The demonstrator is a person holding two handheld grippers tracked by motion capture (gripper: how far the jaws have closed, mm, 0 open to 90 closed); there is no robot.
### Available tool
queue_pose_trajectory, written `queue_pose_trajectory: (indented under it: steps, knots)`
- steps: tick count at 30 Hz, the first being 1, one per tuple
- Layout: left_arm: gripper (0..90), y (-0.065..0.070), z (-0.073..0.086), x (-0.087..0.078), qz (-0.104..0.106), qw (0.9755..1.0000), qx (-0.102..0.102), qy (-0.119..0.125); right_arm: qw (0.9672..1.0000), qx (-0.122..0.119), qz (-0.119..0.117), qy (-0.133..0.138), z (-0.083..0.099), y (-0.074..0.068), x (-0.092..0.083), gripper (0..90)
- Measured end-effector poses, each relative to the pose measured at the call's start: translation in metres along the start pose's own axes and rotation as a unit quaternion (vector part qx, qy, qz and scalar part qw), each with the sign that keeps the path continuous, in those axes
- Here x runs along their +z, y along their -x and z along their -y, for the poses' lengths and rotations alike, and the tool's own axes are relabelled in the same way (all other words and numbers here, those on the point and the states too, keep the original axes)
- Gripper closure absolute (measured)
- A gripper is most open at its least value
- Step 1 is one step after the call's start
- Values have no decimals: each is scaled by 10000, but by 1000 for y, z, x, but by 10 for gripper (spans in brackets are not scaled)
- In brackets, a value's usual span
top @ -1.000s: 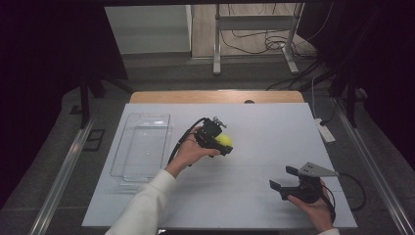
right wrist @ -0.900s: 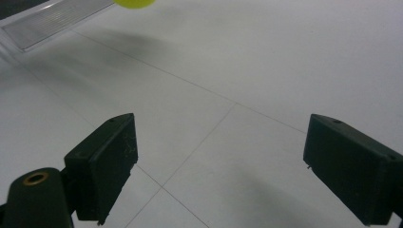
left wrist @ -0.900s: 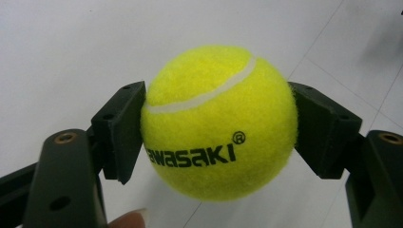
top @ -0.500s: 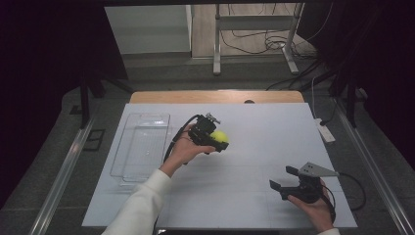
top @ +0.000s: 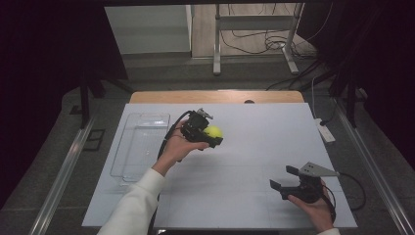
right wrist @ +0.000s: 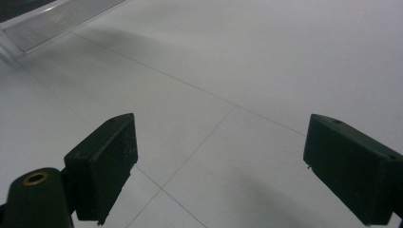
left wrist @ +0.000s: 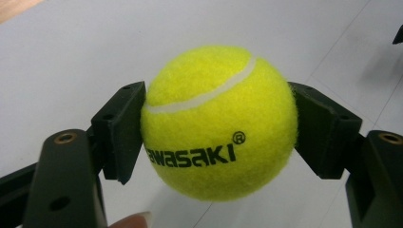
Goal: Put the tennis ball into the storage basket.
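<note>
My left gripper (top: 209,135) clamps the yellow tennis ball (top: 213,131) above the white table (top: 254,147), just right of the clear tray (top: 142,142); my left gripper view alone shows the ball (left wrist: 218,122) pressed by both pads, its black "AWASAKI" print and white seam. My right gripper (top: 286,178) rests near the table's front right corner, jaws apart; its own view shows nothing between them, only faint seams across the tabletop (right wrist: 237,71). Beyond the table lie a dark floor, cables and a metal stand (top: 254,39).
</note>
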State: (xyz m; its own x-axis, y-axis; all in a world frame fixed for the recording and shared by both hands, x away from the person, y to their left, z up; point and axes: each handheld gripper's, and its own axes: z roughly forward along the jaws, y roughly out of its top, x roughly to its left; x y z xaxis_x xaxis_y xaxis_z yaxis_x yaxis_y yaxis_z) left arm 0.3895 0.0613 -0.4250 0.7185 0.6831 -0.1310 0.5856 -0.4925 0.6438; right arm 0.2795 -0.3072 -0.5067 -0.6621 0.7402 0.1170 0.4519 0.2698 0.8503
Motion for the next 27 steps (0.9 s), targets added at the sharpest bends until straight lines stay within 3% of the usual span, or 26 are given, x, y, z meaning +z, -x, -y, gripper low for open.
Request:
queue_pose_trajectory:
  steps: [27]
  knots:
    - [267, -14, 6, -29, -157, 9996, -102, 229, 10000, -9, 2, 30, -1, -1, 0, 102]
